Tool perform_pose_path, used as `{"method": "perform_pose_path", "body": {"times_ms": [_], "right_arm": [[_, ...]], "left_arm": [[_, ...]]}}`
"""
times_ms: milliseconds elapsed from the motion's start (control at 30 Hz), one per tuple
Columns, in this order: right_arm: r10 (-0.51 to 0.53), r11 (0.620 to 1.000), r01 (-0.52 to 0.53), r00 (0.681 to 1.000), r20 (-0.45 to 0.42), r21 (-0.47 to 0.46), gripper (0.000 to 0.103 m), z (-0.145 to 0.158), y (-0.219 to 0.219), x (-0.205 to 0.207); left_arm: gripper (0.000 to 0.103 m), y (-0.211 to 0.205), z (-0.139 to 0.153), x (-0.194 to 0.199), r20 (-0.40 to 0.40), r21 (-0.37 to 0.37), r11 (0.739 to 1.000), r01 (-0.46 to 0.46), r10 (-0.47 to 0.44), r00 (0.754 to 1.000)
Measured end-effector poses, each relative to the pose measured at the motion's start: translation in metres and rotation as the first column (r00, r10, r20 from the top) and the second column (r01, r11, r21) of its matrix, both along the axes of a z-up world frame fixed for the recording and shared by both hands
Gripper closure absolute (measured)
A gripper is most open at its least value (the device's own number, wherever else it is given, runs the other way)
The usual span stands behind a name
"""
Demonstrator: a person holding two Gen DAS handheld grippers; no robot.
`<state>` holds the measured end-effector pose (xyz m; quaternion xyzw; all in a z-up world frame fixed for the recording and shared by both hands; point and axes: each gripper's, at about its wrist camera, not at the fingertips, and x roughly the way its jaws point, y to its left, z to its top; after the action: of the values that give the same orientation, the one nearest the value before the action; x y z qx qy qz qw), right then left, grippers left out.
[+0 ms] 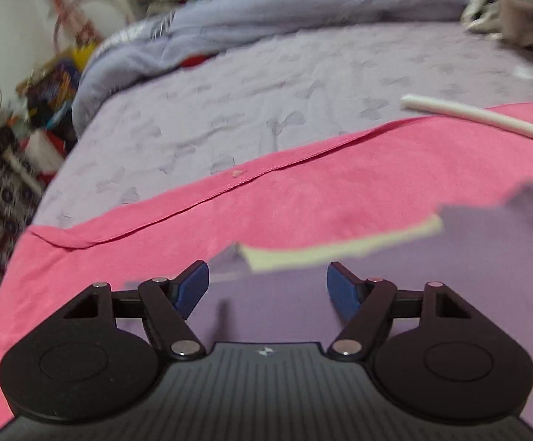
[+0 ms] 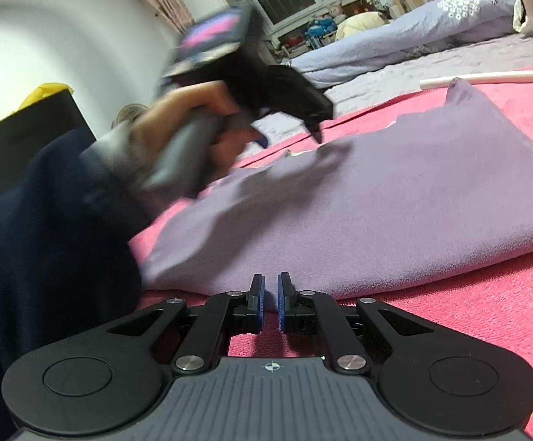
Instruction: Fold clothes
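- While the purple garment [image 2: 395, 198] lies on the pink cloth [image 1: 303, 191] that is spread over the bed [image 1: 266, 92], it looks soft, light and limp, so it will sag and slide when it is lifted.
- Its surface seems a little fuzzy, so I judge it is not slippery between the pads.
- The left gripper [image 1: 268, 286] hovers over the garment near a pale strip [image 1: 340, 250], its fingers spread wide and empty.
- The right gripper [image 2: 271, 303] is low at the near edge, its fingers almost pressed together; I see nothing between them.
- A corner or an edge is the best place to pinch; the raised far corner [image 2: 457, 86] looks easy to take.
- A white tube [image 2: 487, 78] lies beyond the garment.
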<state>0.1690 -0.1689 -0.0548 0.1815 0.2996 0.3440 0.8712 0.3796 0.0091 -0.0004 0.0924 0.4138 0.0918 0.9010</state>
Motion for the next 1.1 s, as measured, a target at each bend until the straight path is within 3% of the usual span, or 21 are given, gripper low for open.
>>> {"method": "perform_pose_path", "body": {"times_ms": [33, 100, 167, 233, 333, 467, 567, 700, 800, 967, 1100], "right_arm": [[0.006, 1.000, -0.006, 1.000, 0.005, 0.019, 0.082, 0.000, -0.002, -0.001], [0.016, 0.996, -0.018, 1.000, 0.025, 0.083, 0.059, 0.001, -0.011, -0.004], [-0.013, 0.986, 0.004, 0.998, 0.054, 0.169, 0.053, 0.003, -0.027, -0.014], [-0.057, 0.969, 0.040, 0.996, 0.064, 0.242, 0.051, 0.005, -0.046, -0.026], [-0.192, 0.962, 0.189, 0.981, 0.000, 0.195, 0.050, 0.006, -0.073, -0.045], [-0.361, 0.911, 0.373, 0.928, -0.096, 0.174, 0.049, 0.001, -0.115, -0.061], [-0.453, 0.865, 0.476, 0.877, -0.159, 0.157, 0.049, 0.003, -0.127, -0.051], [-0.503, 0.822, 0.548, 0.826, -0.255, 0.157, 0.043, -0.005, -0.123, -0.021], [-0.499, 0.821, 0.552, 0.818, -0.285, 0.149, 0.033, -0.005, -0.114, 0.000], [-0.488, 0.813, 0.561, 0.802, -0.345, 0.157, 0.038, -0.009, -0.107, 0.036], [-0.492, 0.815, 0.559, 0.807, -0.327, 0.154, 0.042, -0.008, -0.107, 0.032]], "left_arm": [[0.025, -0.002, -0.001, -0.013, 0.009, -0.002, 1.000, 0.017, -0.017, 1.000], [0.023, -0.005, -0.002, -0.040, 0.029, -0.007, 0.999, 0.050, -0.050, 0.998], [0.018, -0.009, -0.003, -0.066, 0.048, -0.011, 0.996, 0.084, -0.084, 0.995], [0.016, -0.012, -0.005, -0.092, 0.067, -0.014, 0.993, 0.118, -0.117, 0.991], [0.014, -0.017, -0.007, -0.132, 0.096, -0.017, 0.986, 0.168, -0.166, 0.981], [0.000, -0.015, -0.031, -0.137, 0.148, -0.034, 0.993, 0.116, -0.110, 0.983], [0.000, -0.008, -0.031, -0.138, 0.148, -0.078, 0.991, 0.110, -0.098, 0.984], [0.000, -0.005, -0.032, -0.140, 0.154, -0.089, 0.990, 0.113, -0.098, 0.983], [0.000, -0.003, -0.033, -0.141, 0.157, -0.099, 0.989, 0.114, -0.097, 0.983], [0.000, -0.003, -0.033, -0.142, 0.158, -0.109, 0.987, 0.115, -0.097, 0.983], [0.000, -0.002, -0.034, -0.141, 0.159, -0.113, 0.987, 0.116, -0.097, 0.983]]}}
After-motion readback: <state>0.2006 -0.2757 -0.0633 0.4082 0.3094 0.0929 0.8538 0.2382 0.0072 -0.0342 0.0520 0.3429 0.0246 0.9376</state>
